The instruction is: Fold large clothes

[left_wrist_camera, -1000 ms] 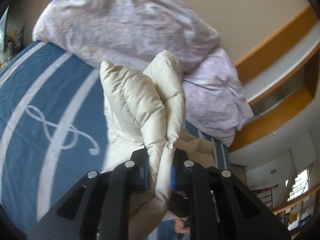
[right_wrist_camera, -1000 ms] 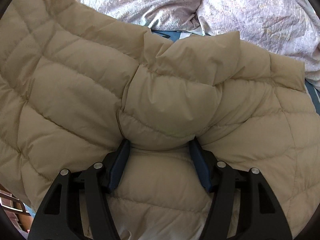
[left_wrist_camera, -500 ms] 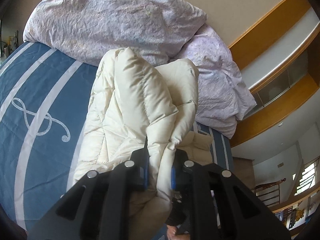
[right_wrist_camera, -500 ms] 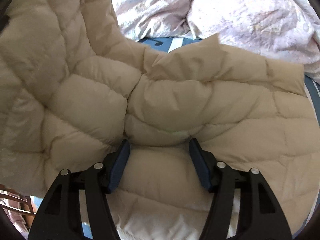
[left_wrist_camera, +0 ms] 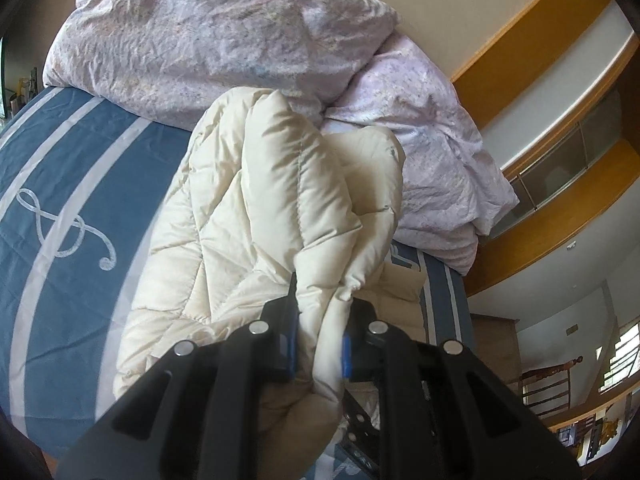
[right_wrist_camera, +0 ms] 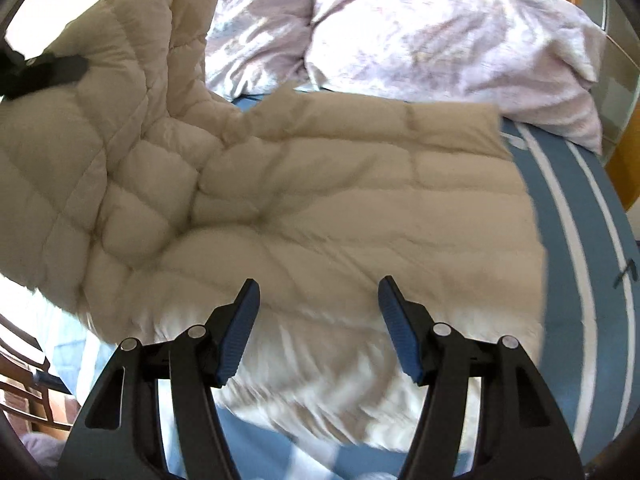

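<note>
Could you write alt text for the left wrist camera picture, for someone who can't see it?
A black two-finger left gripper pinches a bunched fold of a cream quilted puffer jacket above a blue bedsheet with white stripes. Crumpled lilac bedding is heaped behind.

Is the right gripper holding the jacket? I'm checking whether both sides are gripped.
No: the right gripper is open, its blue pads spread with nothing between them, above the jacket.

both grippers are black, with silver screws and ribbed blue pads on the fingers (right_wrist_camera: 236,336)
</note>
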{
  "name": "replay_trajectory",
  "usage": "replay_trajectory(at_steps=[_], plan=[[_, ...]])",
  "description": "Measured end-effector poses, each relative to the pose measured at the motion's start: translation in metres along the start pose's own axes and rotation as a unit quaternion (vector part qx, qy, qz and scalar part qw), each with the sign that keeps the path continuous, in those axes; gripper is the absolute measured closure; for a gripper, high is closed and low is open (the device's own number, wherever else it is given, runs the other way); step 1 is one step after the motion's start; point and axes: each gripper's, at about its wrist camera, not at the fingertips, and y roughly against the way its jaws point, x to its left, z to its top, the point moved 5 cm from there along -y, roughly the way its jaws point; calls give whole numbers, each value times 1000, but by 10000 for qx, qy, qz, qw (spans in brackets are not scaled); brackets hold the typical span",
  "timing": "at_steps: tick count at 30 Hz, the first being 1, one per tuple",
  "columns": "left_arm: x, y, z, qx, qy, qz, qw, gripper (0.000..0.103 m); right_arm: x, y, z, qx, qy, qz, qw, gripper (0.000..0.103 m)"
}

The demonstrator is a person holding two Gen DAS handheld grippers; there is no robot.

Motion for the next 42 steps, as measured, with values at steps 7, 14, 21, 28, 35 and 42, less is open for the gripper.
replay_trajectory(at_steps=[7,14,21,28,35,42], plan=[[-30,-20,-15,130,-176,-12,9998,87,-40,12,-32,120,-216,-157,9996,40],[-65,-44,-34,378,-385,-101,9985,88,-46,8,-39,127,-300,-98,9994,40],[-89,-71,-56,727,-453,-213,9961,88,-50,11,-45,106,-432,-7,9990,40],[-109,-94,-76,1062,-527,-375,9922,88,-53,10,-51,135,-528,53,9985,40],[-117,-109,-94,1453,-502,-622,9862,87,-58,11,-55,136,-750,135,9970,40],[-118,-101,-96,1587,-357,-973,9819,70,-67,8,-53,133,-835,148,9963,40]])
